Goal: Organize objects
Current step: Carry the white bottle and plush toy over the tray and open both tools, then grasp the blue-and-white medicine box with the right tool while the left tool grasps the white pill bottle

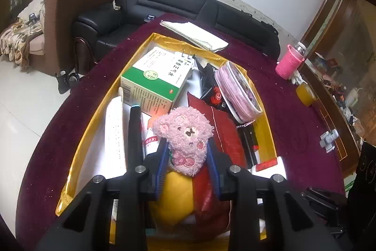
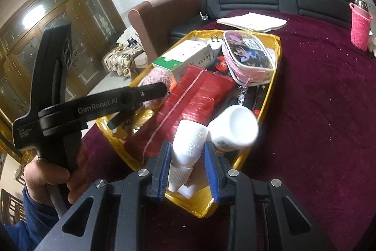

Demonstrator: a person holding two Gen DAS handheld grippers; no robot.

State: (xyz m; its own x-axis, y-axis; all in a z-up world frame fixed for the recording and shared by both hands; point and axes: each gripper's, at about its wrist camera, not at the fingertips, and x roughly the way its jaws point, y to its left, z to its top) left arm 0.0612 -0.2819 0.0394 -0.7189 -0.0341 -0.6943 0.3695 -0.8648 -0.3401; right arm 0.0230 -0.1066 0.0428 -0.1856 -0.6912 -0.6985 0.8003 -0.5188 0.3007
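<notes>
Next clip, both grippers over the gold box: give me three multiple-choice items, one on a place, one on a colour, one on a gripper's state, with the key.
1. Where does the pink knitted bottle sleeve stand?
A. inside the gold box
B. on the maroon cloth outside the box
C. on the black sofa

2. What colour is the plush bear?
A. pink
B. green
C. white

3. What is the right gripper doing?
A. gaping over bare cloth
B. shut on a white bottle
C. shut on a red packet

Key: B, the sleeve stands on the cloth past the gold box; A, its fur is pink; B, both blue pads press the white bottle.
</notes>
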